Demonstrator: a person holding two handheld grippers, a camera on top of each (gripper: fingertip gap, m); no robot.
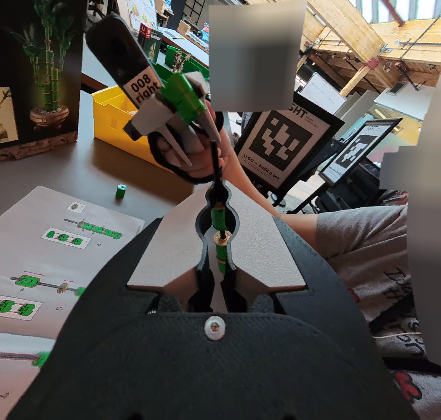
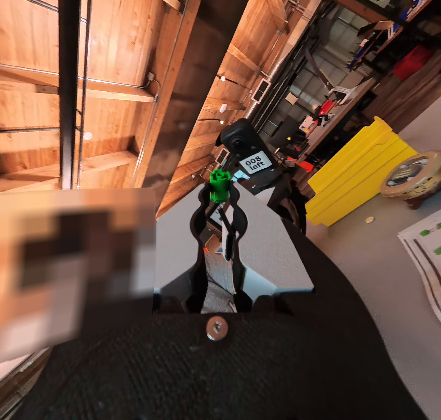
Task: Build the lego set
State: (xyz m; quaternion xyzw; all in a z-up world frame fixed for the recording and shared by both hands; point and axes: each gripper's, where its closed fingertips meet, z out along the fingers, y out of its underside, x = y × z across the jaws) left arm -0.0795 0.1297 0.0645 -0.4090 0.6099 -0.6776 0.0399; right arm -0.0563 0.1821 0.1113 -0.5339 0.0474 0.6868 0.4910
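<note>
My left gripper (image 1: 218, 193) is shut on a black axle rod (image 1: 215, 162) that carries green round bricks (image 1: 218, 217) and a gold ring (image 1: 222, 239); the rod's bare end sticks out past the fingertips. My right gripper (image 2: 219, 187) is shut on a stack of green round bricks (image 2: 219, 186), held in the air above and left of the rod's tip; the same stack shows in the left wrist view (image 1: 183, 95). The rod's tip also shows between the right fingers (image 2: 225, 224). A loose green round brick (image 1: 121, 190) stands on the table.
An open instruction booklet (image 1: 59, 241) lies on the grey table (image 1: 71, 167) at the left. A yellow bin (image 1: 114, 119) stands behind it, the set's dark box (image 1: 40, 62) at far left. A brown pot base (image 2: 405, 177) and a gold piece (image 2: 369, 220) sit near the bin.
</note>
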